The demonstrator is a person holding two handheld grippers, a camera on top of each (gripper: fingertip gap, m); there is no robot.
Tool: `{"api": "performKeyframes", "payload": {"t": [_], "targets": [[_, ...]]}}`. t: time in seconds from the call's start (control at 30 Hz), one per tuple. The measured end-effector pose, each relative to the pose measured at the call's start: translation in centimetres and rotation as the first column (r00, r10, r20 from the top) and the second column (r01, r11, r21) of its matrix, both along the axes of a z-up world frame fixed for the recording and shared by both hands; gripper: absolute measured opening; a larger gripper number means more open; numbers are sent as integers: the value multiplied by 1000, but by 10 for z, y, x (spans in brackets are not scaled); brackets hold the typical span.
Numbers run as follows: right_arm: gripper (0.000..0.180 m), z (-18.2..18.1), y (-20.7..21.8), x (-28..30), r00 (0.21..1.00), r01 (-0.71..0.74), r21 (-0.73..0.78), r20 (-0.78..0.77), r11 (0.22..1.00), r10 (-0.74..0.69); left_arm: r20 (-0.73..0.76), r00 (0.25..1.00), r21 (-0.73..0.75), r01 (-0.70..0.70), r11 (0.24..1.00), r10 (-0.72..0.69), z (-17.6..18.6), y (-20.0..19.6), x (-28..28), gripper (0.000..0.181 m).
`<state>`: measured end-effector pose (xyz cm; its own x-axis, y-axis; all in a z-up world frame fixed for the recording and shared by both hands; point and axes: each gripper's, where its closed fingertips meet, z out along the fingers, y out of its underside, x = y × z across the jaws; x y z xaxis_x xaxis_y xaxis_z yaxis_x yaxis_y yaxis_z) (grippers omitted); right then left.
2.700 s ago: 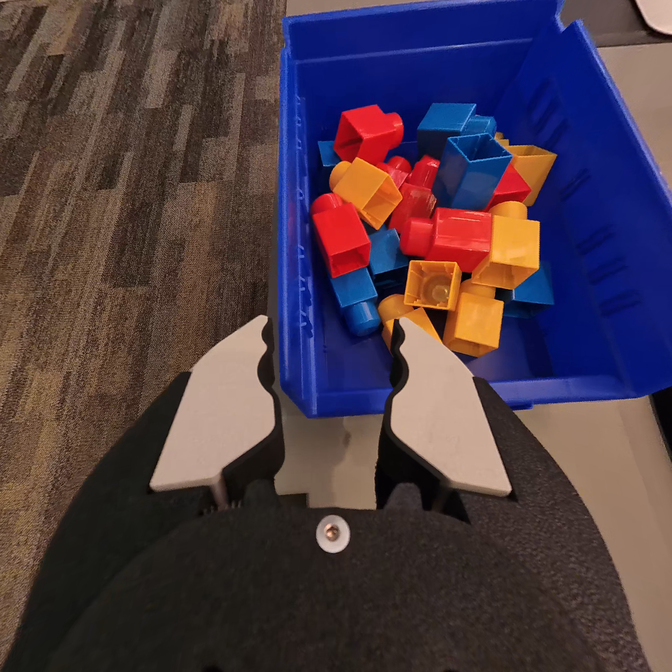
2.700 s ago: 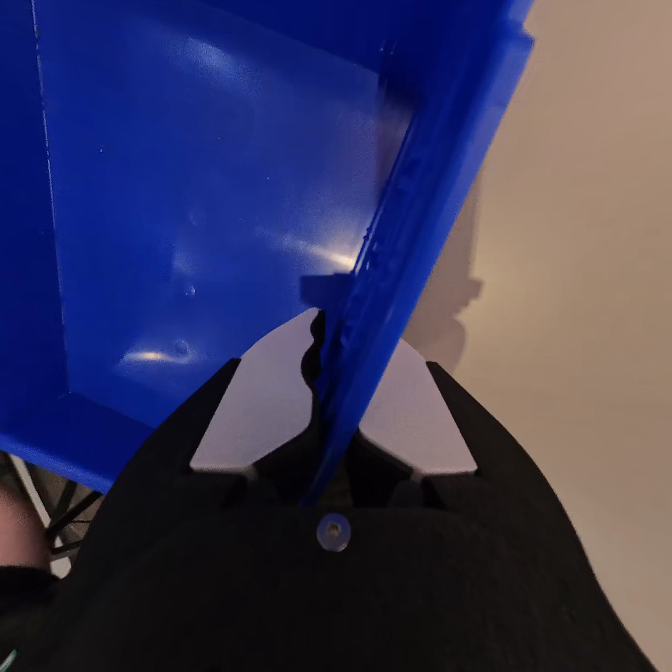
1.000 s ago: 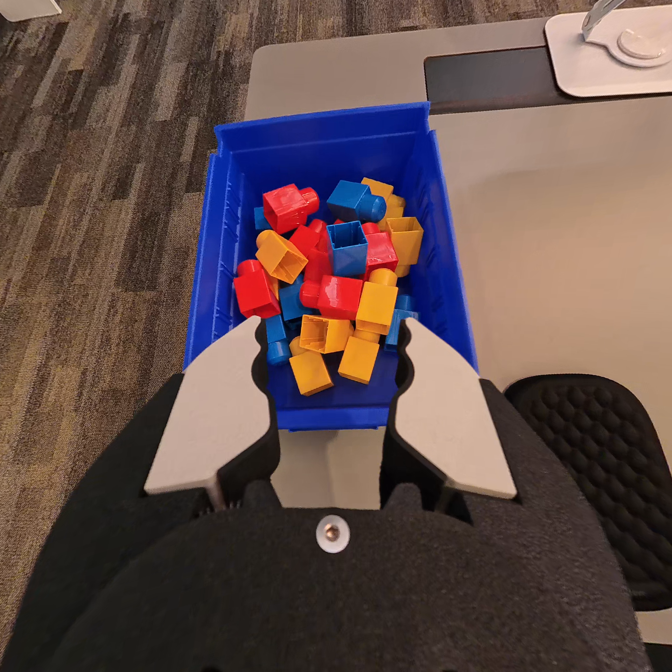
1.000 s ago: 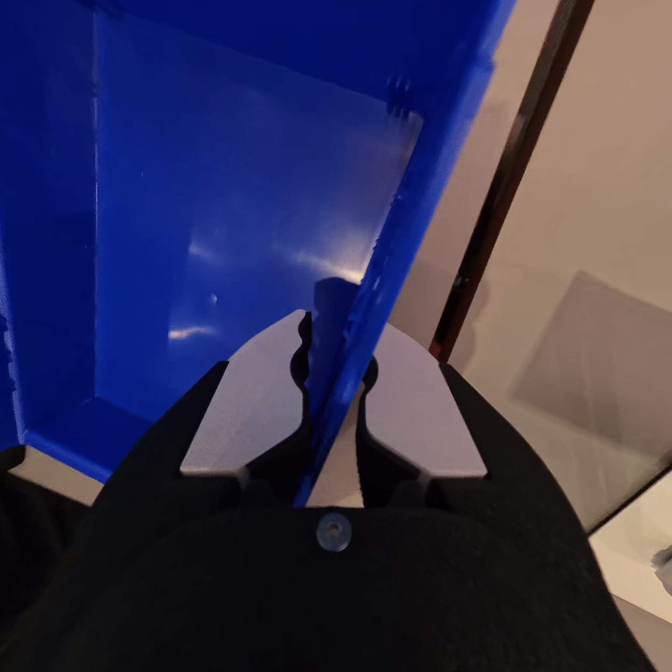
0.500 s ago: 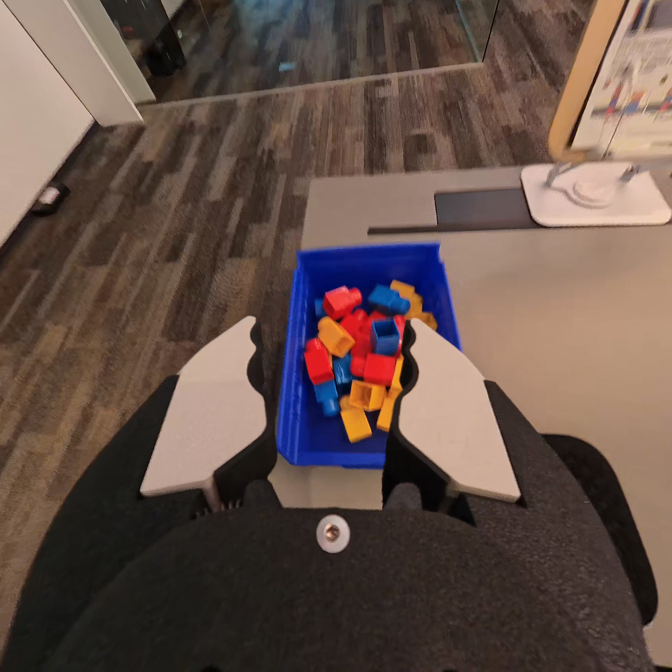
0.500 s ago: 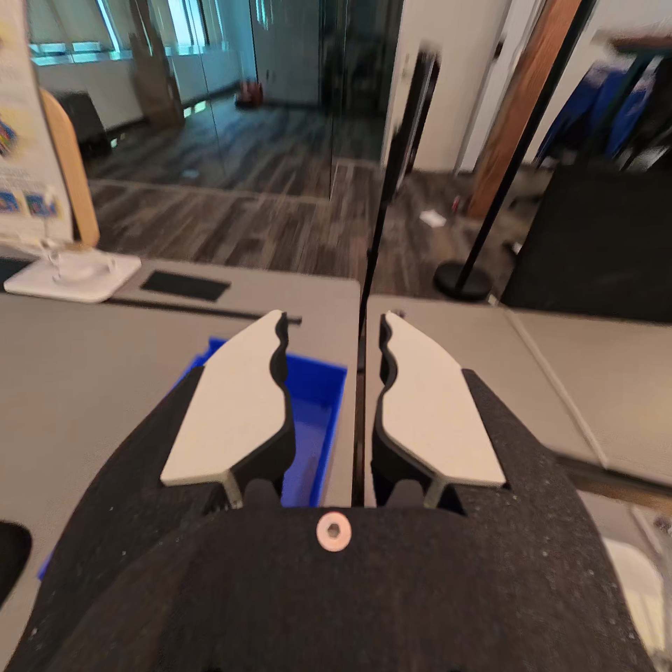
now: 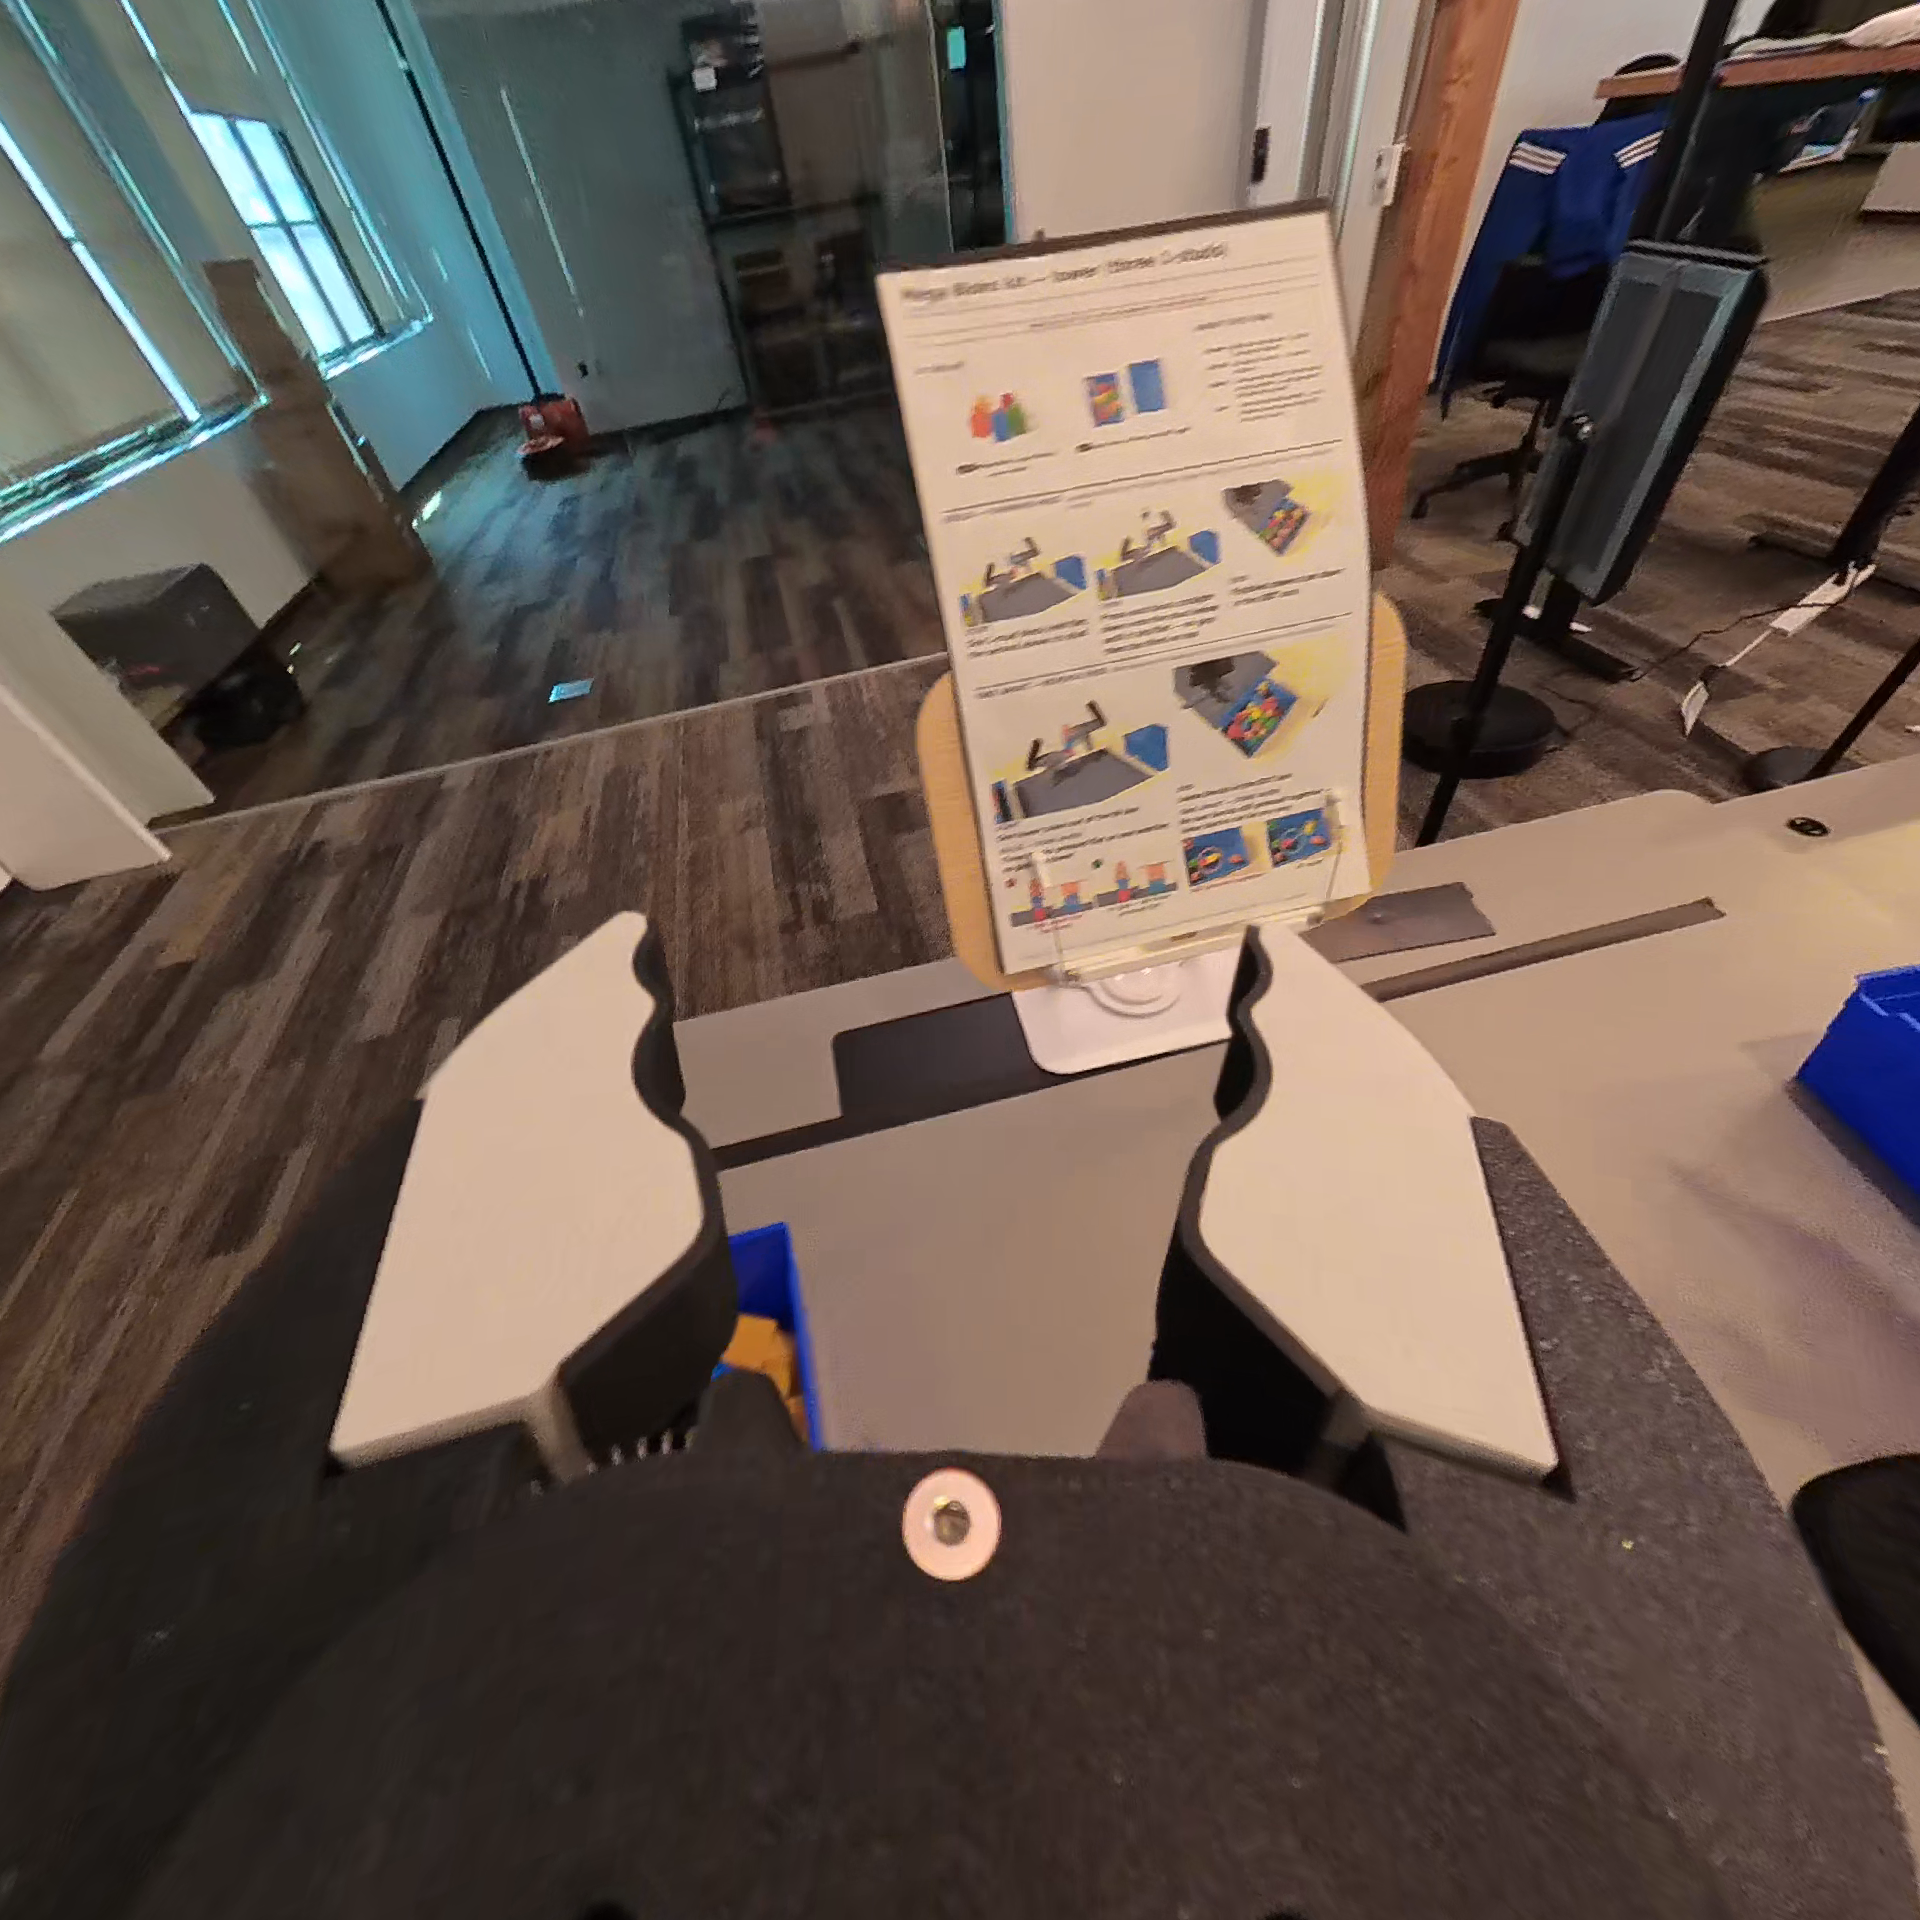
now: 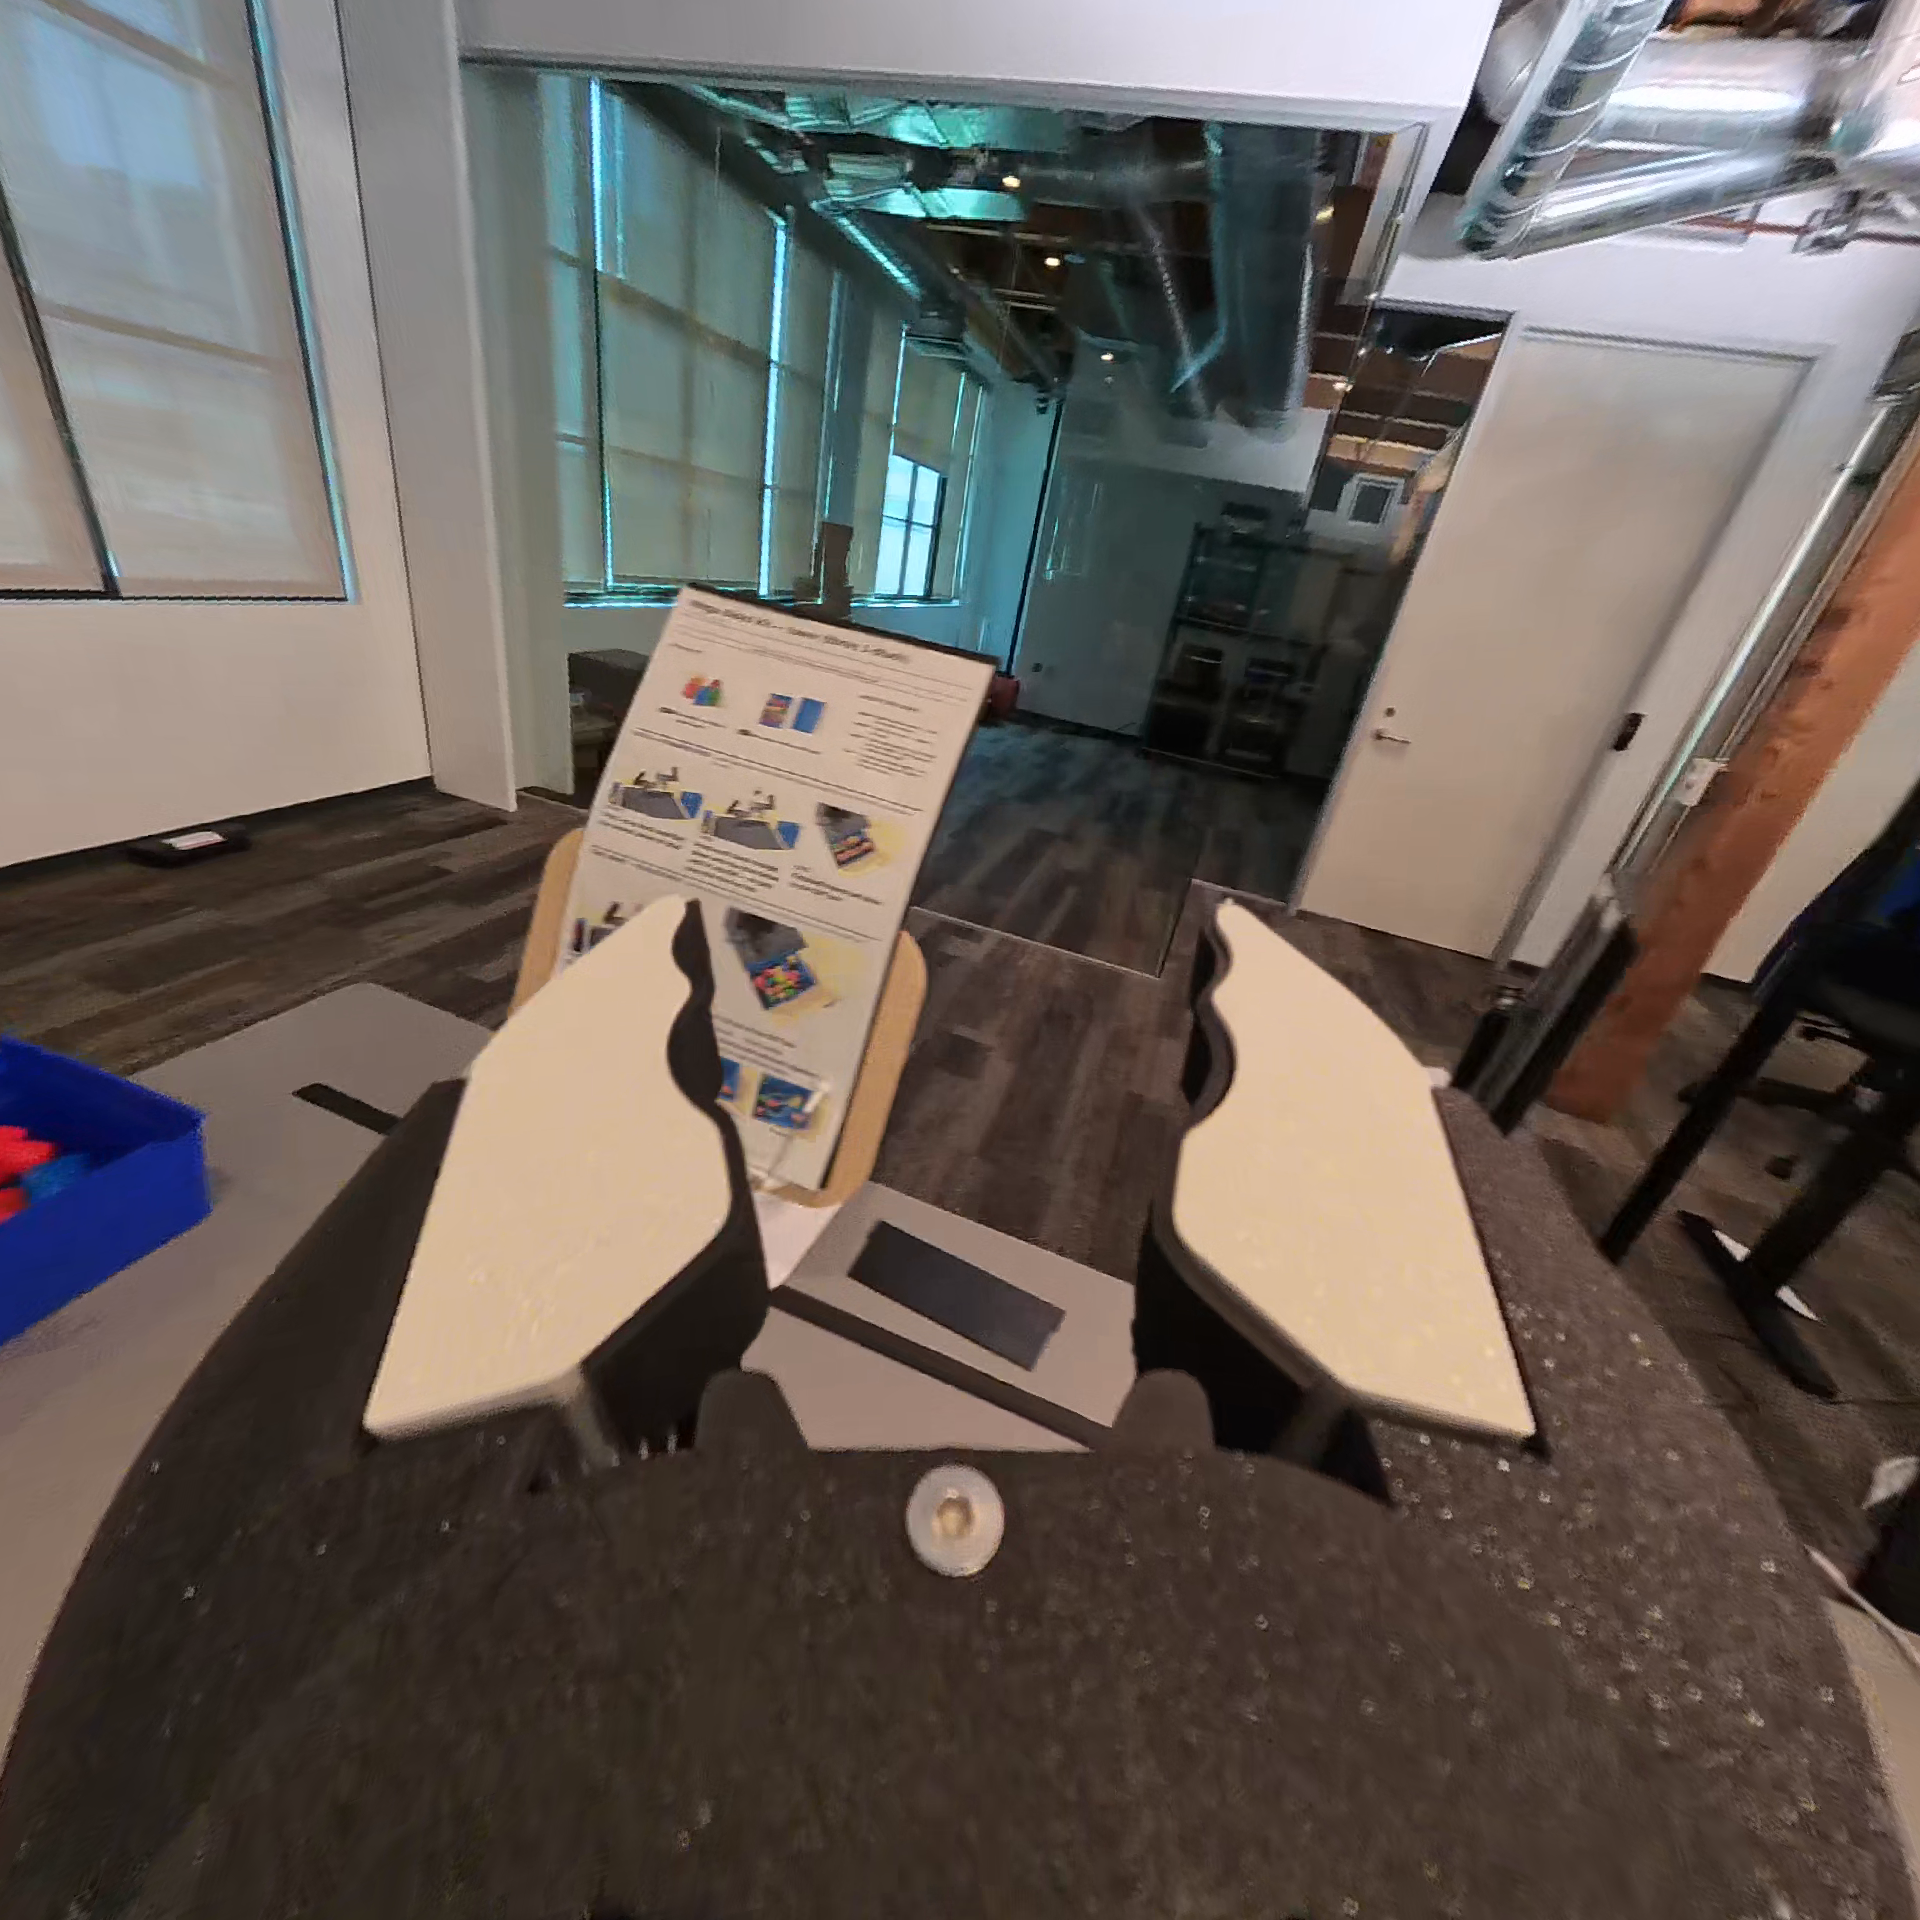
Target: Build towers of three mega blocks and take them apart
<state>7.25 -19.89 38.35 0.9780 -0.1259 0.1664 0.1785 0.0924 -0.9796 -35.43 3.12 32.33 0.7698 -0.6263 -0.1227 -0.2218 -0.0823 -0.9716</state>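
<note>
Both grippers hovering empty, jaws spread wide, pointing out over the desk.

The left gripper (image 7: 940, 1049) is sitting almost over the blue bin (image 7: 774, 1309) of mega blocks (image 7: 764, 1345), peeking out low at 7 o'clock between its fingers. For the right gripper (image 8: 951, 1029), that bin (image 8: 114, 1174) is lying off at 9 o'clock. An instruction sheet (image 7: 1132, 582) is standing at 12. Left looks nearer; dipping down should reach blocks.

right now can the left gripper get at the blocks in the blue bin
Probably yes: the left gripper is open and empty, the open-topped blue bin sits just below its fingers, nothing covering the yellow blocks.
</note>
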Motion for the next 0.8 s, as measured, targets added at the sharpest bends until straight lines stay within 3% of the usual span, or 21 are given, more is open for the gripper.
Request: {"api": "performKeyframes", "payload": {"t": [0.17,0.3,0.47,0.63,0.8], "targets": [[106,-47,70,-66,999,-38,-81,-33,996,36,21,999,5,25,1000,-26,-23,-6,66,109],[113,-115,118,-96,998,-23,-167,-67,986,12,-11,1000,-12,8,1000,-9,-67,-1,96,114],[115,-243,158,-110,996,10,-370,-81,929,-43,1,1000,-179,28,984,-28,-168,4,122,125],[122,-363,169,-102,977,46,-496,-159,867,-143,-68,998,-274,-19,962,0,-281,16,130,136],[126,-438,162,-90,944,53,-552,-244,832,-222,-107,992,-274,-93,957,66,-363,30,120,138]]}}
